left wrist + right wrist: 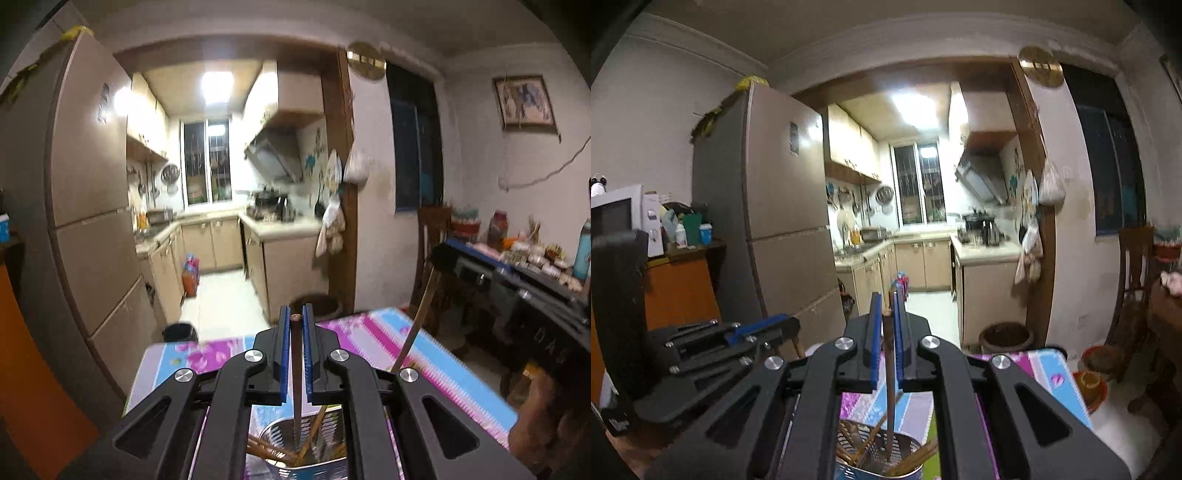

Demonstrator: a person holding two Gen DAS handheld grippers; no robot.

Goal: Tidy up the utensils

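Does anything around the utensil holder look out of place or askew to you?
Nothing is spilled or damaged. The chopsticks in the perforated metal holder lean crisscross, while each gripper, left and right, pinches one chopstick upright over it.

Lived-in home, dining area opening onto small galley kitchen. Tall fridge (775, 199) by doorway; thru it beige cabinets (923, 262), range hood (982, 181), barred window (916, 184), pots on stove (979, 225), utensils hung on wall. Microwave (617, 214) on orange cupboard at left. Floral tablecloth (388, 339), wooden chair (1134, 273), framed pic (524, 103), cluttered sideboard w/ jars (517, 251).
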